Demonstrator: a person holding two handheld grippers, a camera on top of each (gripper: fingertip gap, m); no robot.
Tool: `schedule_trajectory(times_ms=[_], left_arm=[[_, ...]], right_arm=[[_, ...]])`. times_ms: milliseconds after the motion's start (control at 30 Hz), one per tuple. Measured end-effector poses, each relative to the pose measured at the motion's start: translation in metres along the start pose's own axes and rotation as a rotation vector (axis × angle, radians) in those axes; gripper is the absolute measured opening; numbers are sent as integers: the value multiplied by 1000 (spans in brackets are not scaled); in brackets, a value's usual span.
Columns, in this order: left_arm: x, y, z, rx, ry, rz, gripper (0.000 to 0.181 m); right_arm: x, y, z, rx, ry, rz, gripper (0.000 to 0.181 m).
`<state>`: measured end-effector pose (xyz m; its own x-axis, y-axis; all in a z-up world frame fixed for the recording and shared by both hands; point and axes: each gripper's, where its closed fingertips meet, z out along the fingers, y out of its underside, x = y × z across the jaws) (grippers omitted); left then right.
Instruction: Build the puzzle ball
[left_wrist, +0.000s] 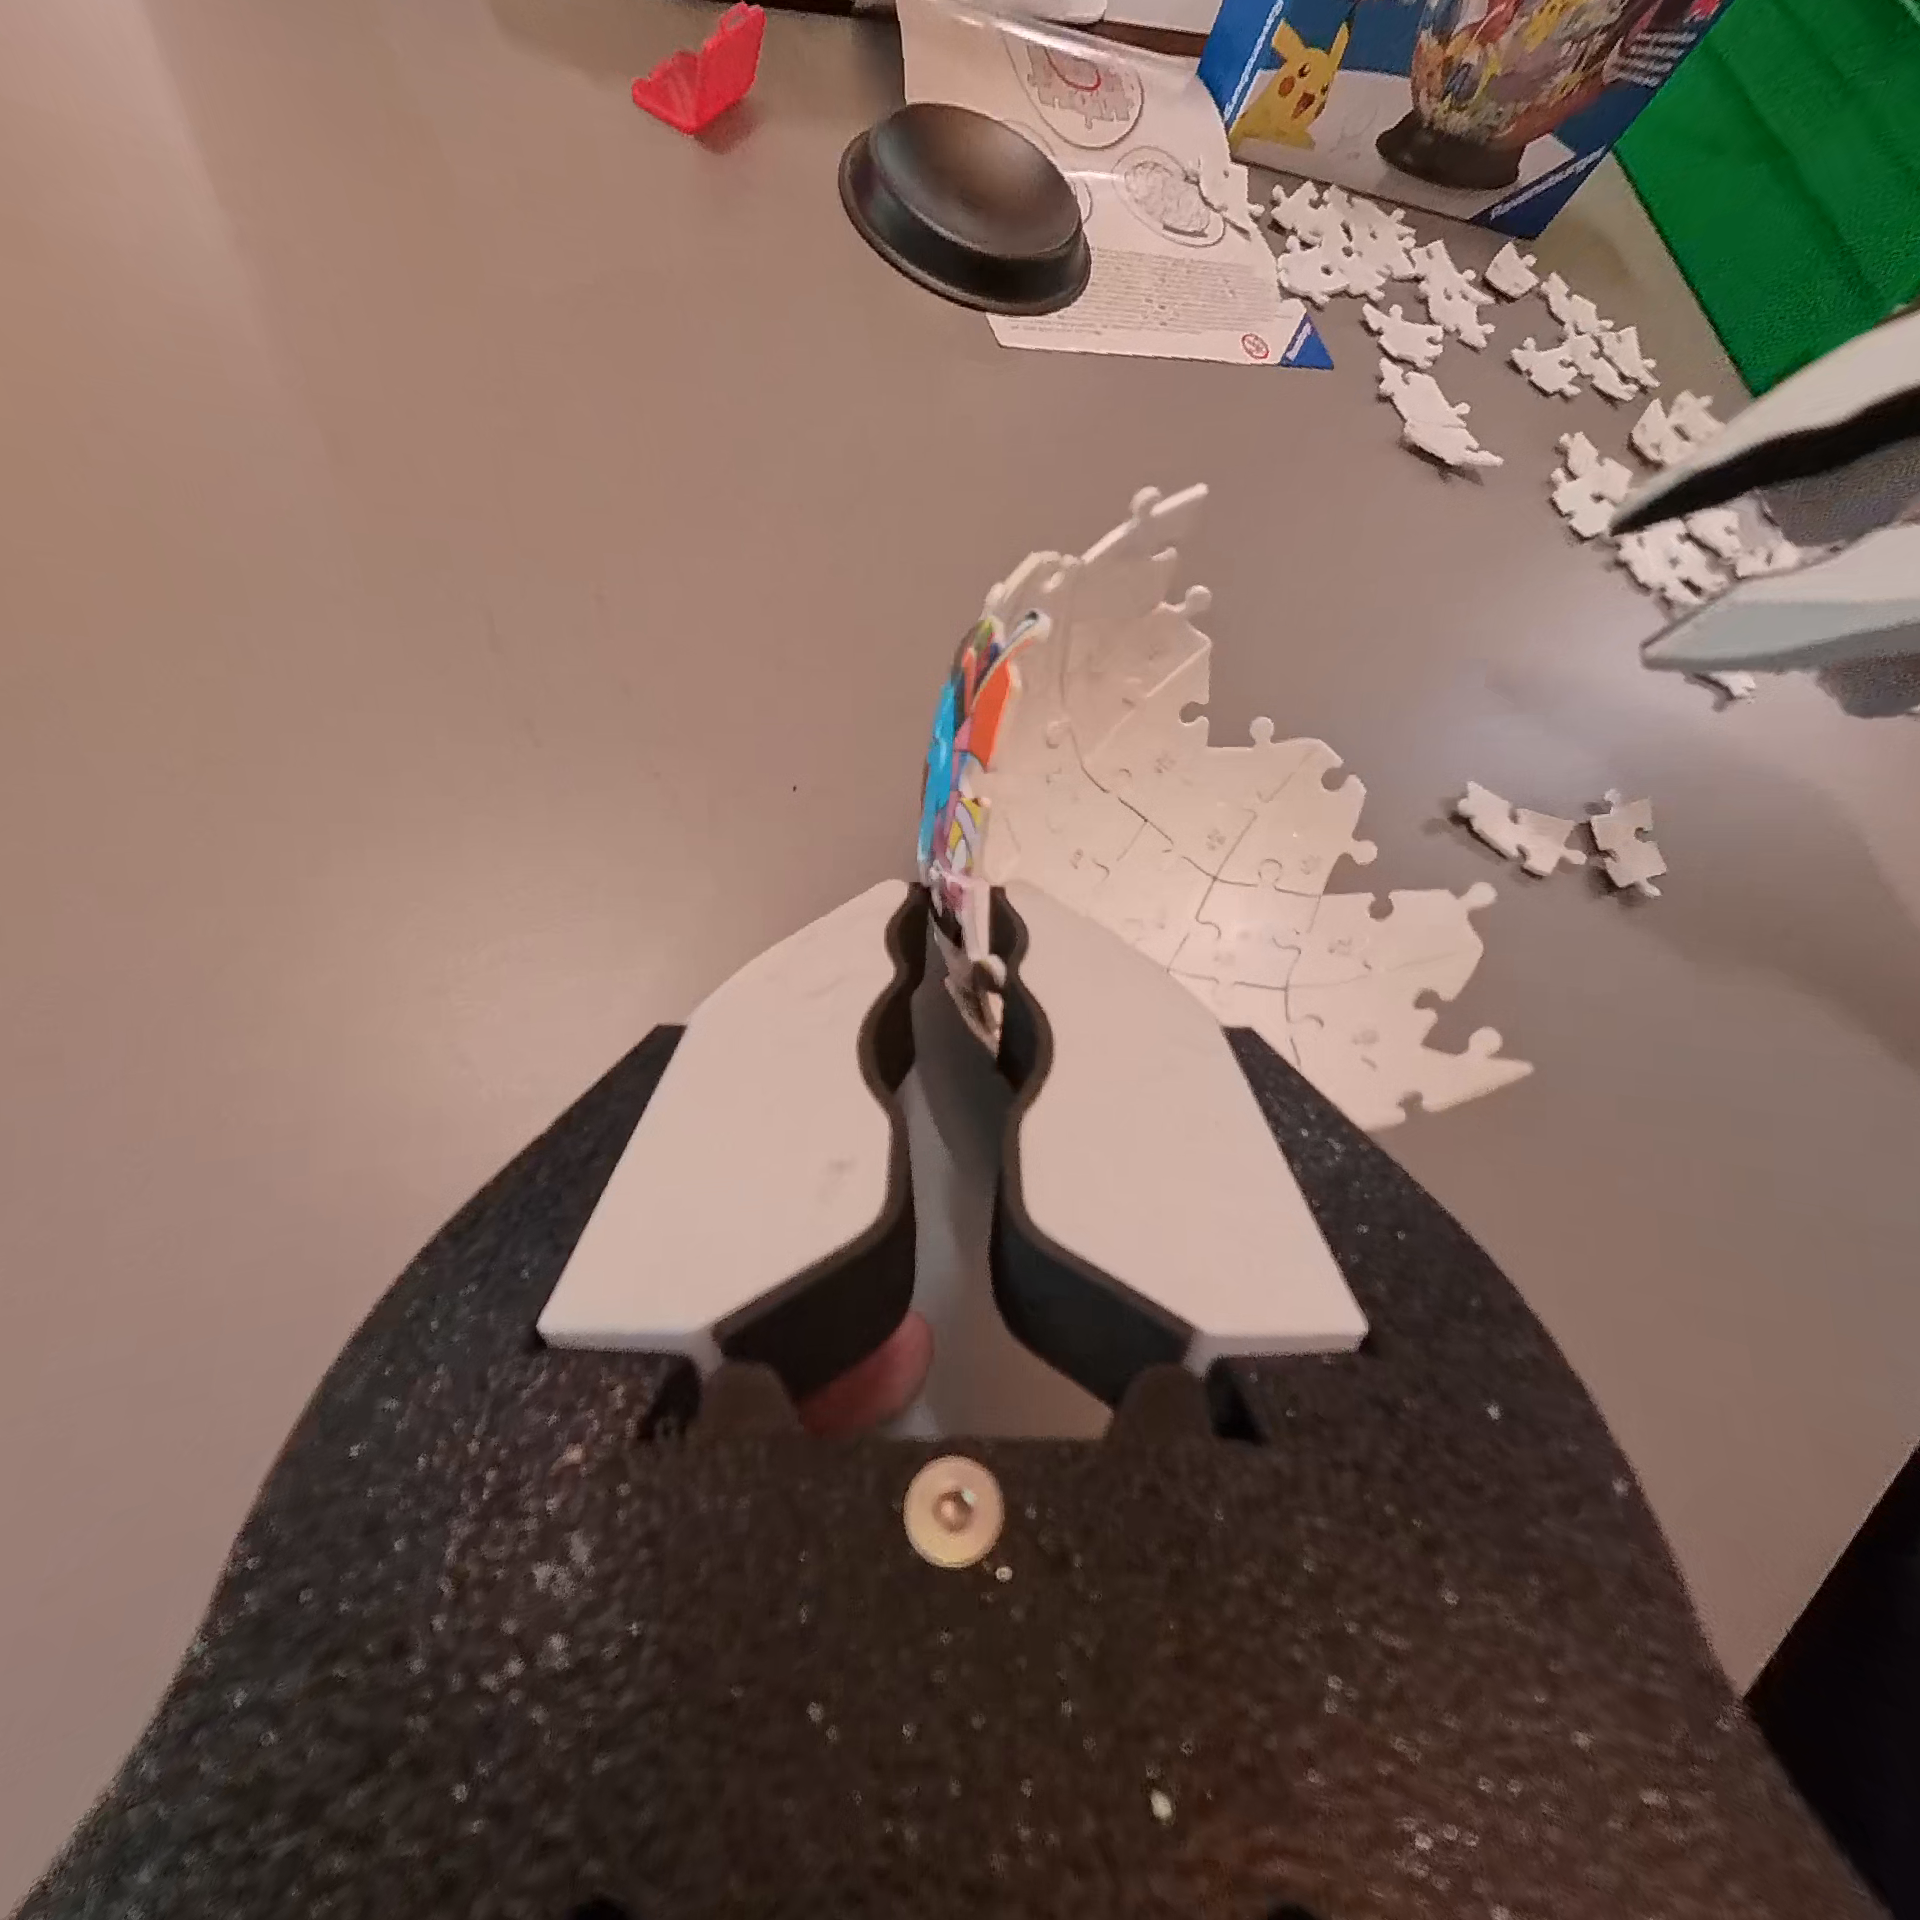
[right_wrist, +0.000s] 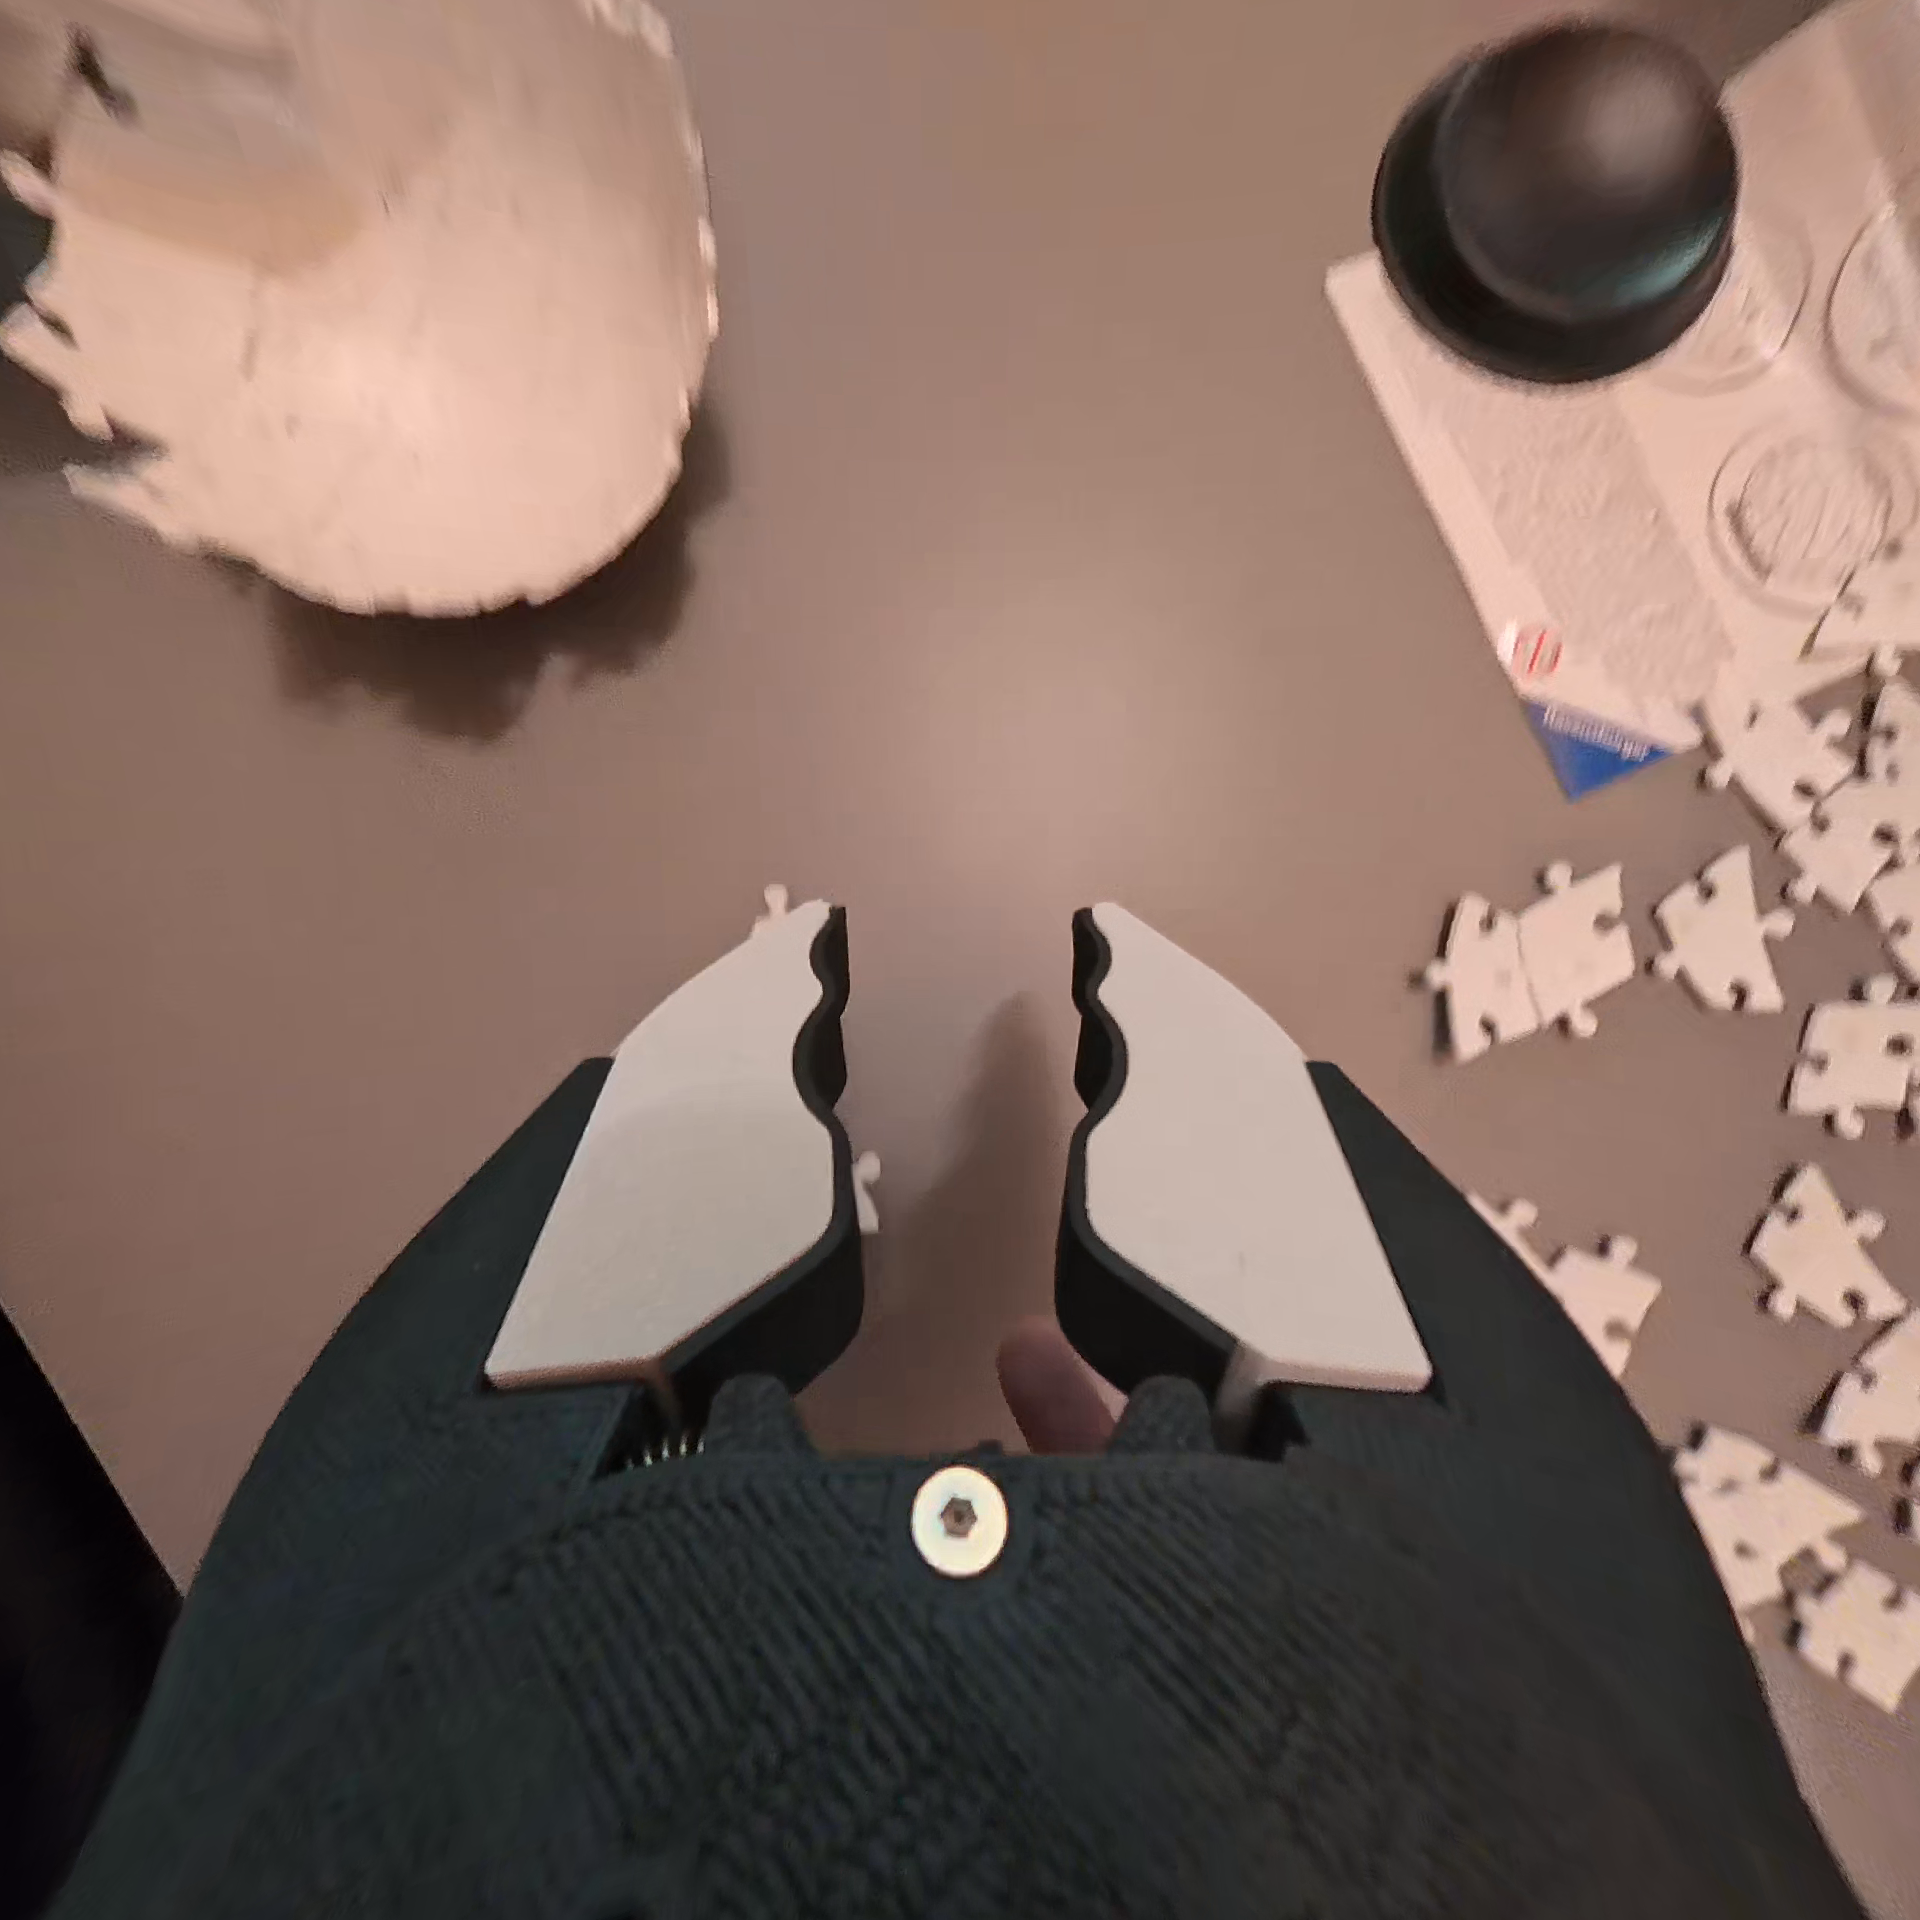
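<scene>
My left gripper (left_wrist: 961, 914) is shut on the rim of the partly built puzzle ball (left_wrist: 1174, 821), a curved shell with a white inside and a coloured outside edge, held upright above the table. The shell also shows blurred in the right wrist view (right_wrist: 364, 312) at the upper left. My right gripper (right_wrist: 961, 935) is open and empty above the bare table; its fingertips (left_wrist: 1704, 499) show at the right edge of the left wrist view. Loose white puzzle pieces (left_wrist: 1434, 281) (right_wrist: 1714, 935) lie scattered to the right. A piece (right_wrist: 868, 1184) peeks from under the left finger.
A black round stand (left_wrist: 966, 208) (right_wrist: 1558, 197) sits on a white instruction sheet (left_wrist: 1174, 281) (right_wrist: 1558, 499). The puzzle box (left_wrist: 1455, 94) and a green box (left_wrist: 1787, 177) stand at the back right. A red plastic piece (left_wrist: 701, 68) lies at the back. The grippers' ends are close to 20 cm from one another. Left tips and right tips are each some 30 cm from the red plastic piece (left_wrist: 701, 68).
</scene>
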<state>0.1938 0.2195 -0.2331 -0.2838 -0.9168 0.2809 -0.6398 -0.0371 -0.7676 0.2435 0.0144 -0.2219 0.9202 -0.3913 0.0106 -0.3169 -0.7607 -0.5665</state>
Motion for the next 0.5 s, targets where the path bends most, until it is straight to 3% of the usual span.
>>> schedule_trajectory(times_ms=[33,167,333,500], left_arm=[[0,1,0,-8,-5,-1,11],[0,2,-2,-25,-34,15,12],[1,4,-3,-42,-66,24,15],[3,9,-6,-64,-93,7,19]], right_arm=[[0,12,-1,-19,5,0,42],[-3,41,-10,-28,1,1,39],[-27,63,-21,-34,-144,-56,40],[-35,76,-9,-24,-172,-74,45]])
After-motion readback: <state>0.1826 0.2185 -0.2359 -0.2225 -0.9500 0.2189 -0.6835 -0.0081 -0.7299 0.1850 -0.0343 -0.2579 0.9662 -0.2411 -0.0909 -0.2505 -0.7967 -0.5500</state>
